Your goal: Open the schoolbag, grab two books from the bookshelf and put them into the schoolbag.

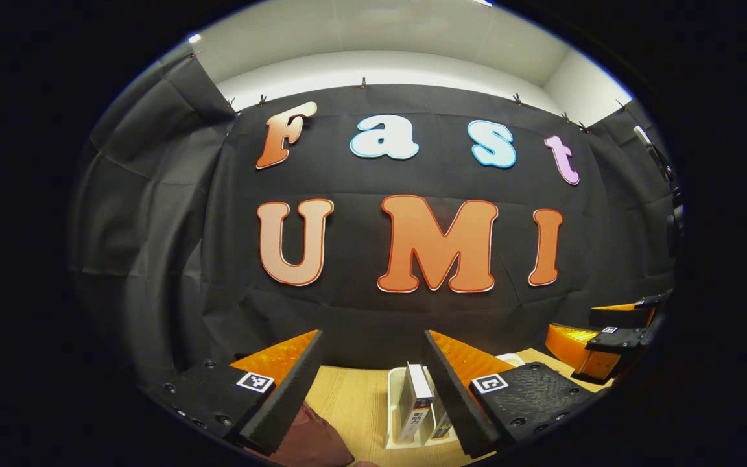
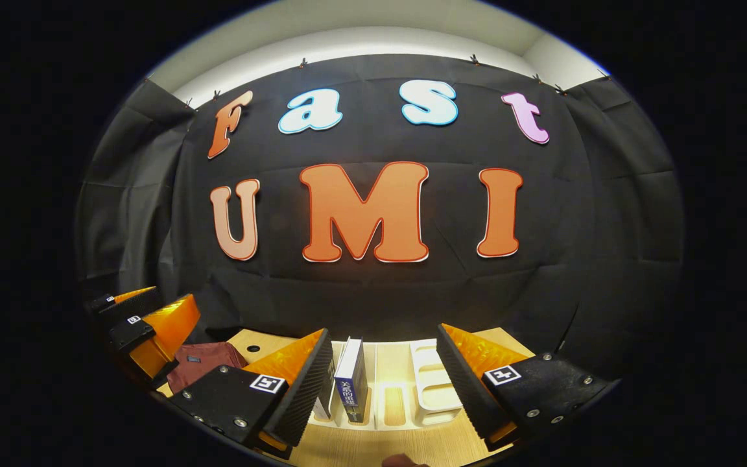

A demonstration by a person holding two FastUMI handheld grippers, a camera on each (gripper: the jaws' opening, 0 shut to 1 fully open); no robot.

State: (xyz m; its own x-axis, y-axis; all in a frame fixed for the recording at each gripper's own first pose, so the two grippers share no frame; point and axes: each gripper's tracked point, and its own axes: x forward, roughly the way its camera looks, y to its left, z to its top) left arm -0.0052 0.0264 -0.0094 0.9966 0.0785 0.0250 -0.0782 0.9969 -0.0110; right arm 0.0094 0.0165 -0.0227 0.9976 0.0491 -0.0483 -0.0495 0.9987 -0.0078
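In the left gripper view, the left gripper [image 1: 373, 363] is hanging above the pale wooden tabletop [image 1: 354, 402] with its jaws spread wide and nothing between them. Low at the left, the soft dark-red fabric schoolbag [image 1: 312, 441] is lying on the table just beside the left finger. Right of it, the white plastic slotted bookshelf [image 1: 394, 415] is standing, with an upright book with a white cover and dark spine [image 1: 417, 402] in it; small print is running down the spine, too small to read. Farther right, the right gripper [image 1: 633, 321] is hovering, jaws apart.

In the right gripper view, the left gripper [image 2: 143, 318] is showing at the far left above the schoolbag [image 2: 205, 360]. The right gripper [image 2: 383, 363] is hanging over the bookshelf [image 2: 435, 389], its jaws wide apart and touching nothing. A blue-and-white book [image 2: 352, 379] is standing upright in a slot near the left finger, its spine bearing characters that I cannot make out.
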